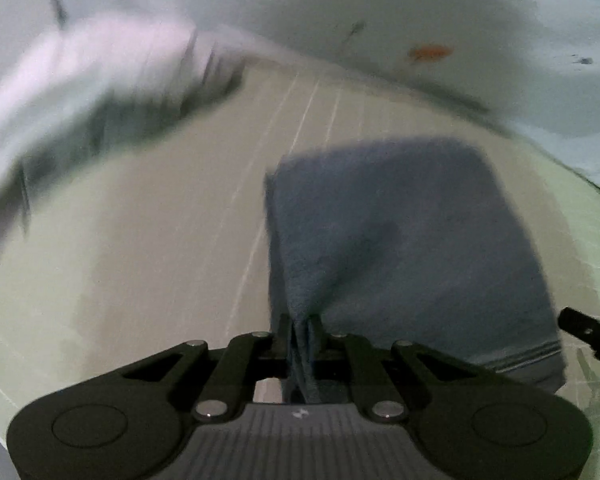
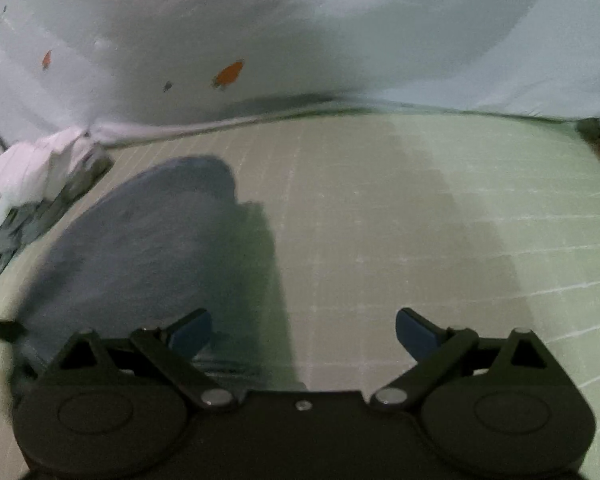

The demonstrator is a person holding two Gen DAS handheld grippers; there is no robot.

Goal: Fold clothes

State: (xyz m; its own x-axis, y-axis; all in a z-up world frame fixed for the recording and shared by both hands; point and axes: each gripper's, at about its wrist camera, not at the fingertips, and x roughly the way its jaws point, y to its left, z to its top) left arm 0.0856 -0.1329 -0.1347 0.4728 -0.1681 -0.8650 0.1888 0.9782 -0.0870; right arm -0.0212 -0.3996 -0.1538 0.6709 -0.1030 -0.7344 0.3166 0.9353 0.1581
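My left hand-held gripper [image 1: 300,330] was clenched on a corner of the blue towel [image 1: 400,232]; my right hand-held gripper [image 2: 303,330] hung released above the gridded worktop [image 2: 420,220].

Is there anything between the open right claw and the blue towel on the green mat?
Nothing visible. The right claw is open over bare green mat; the blue towel lies directly to its left. The left claw pinches the towel's edge.

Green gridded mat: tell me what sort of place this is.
Probably a home folding station: a green gridded mat as work surface, a blue towel on it, a pile of white laundry beside, and a printed light sheet behind.
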